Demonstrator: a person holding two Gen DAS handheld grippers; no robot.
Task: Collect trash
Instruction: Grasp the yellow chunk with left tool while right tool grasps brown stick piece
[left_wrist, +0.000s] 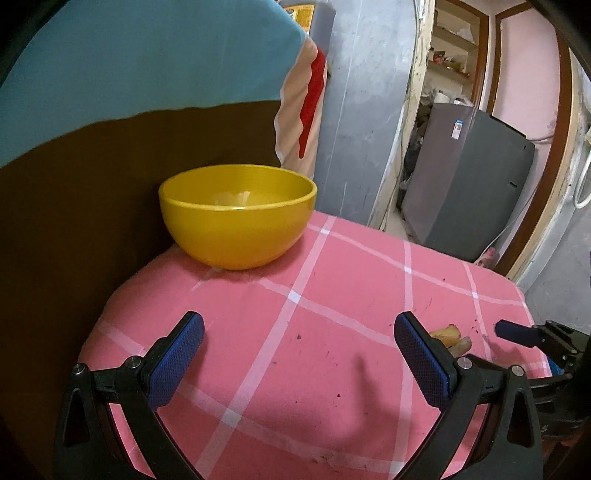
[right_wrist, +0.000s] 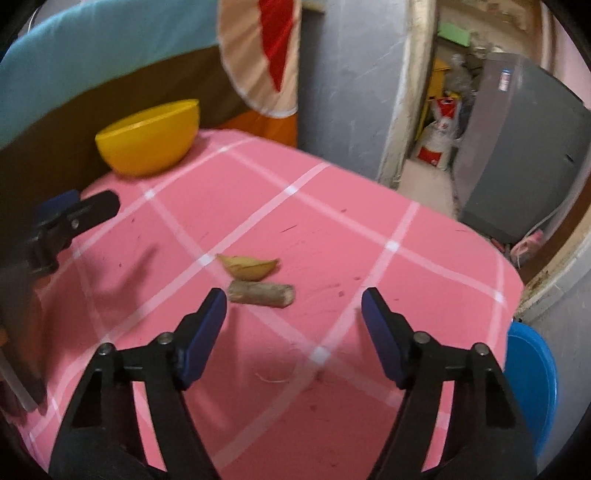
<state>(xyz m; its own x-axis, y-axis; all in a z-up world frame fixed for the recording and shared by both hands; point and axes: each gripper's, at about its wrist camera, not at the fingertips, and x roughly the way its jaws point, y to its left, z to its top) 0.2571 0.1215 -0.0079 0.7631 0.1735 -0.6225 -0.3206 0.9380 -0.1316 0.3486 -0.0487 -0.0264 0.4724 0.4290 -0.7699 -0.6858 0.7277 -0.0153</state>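
Note:
A yellow bowl (left_wrist: 238, 214) stands at the far left of the pink checked table (left_wrist: 332, 280), with pale scraps inside; it also shows in the right wrist view (right_wrist: 147, 138). A yellow peel (right_wrist: 249, 266) and a short brown stick (right_wrist: 261, 293) lie mid-table, just ahead of my right gripper (right_wrist: 293, 301), which is open and empty. The scraps peek out beside my left gripper's right finger (left_wrist: 448, 336). My left gripper (left_wrist: 299, 325) is open and empty over the table, short of the bowl. It appears at the left in the right wrist view (right_wrist: 79, 210).
A blue tub (right_wrist: 532, 384) sits below the table's right edge. A dark board with a blue cushion (left_wrist: 110, 62) stands behind the bowl. A grey cabinet (left_wrist: 469, 184) and a doorway lie beyond the far edge. Small dark crumbs dot the cloth.

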